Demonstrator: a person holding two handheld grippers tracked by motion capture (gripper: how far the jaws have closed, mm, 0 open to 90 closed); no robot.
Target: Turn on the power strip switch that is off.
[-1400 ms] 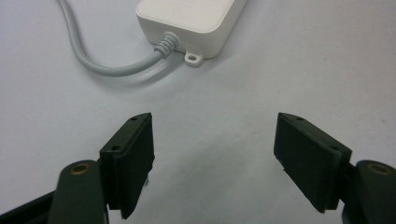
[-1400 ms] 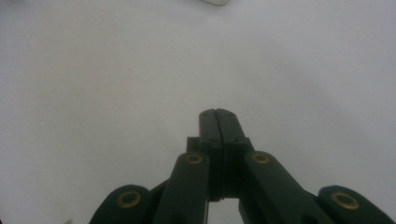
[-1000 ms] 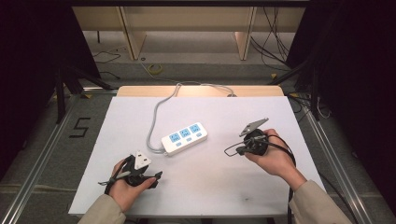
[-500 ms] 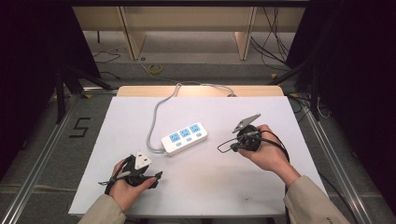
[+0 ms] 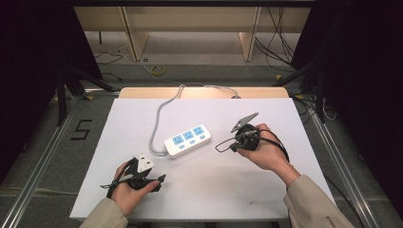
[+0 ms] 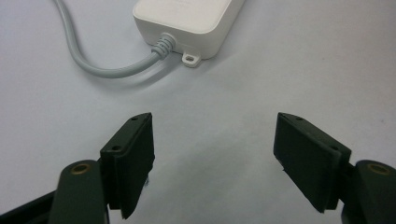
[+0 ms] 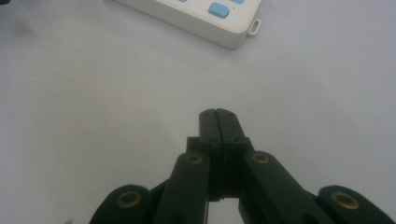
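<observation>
A white power strip [image 5: 187, 140] with blue sockets lies at the middle of the white table top, and its grey cable [image 5: 159, 118] runs off the far edge. My left gripper [image 5: 145, 173] rests near the front left, with its jaws wide open [image 6: 212, 154] and empty. It faces the strip's cable end [image 6: 187, 28]. My right gripper [image 5: 233, 144] hovers just right of the strip, jaws shut together [image 7: 219, 114] with nothing between them. The strip's right end [image 7: 219, 23] lies ahead of it.
A white sheet [image 5: 209, 190] covers the table, with a wooden strip [image 5: 199, 92] along the far edge. Metal rails [image 5: 43, 161] flank both sides. A "5" mark [image 5: 81, 129] is on the floor at left, and loose cables [image 5: 280, 42] lie behind.
My right gripper has moved left and slightly away from me, closer to the power strip's right end. The left gripper has stayed put.
</observation>
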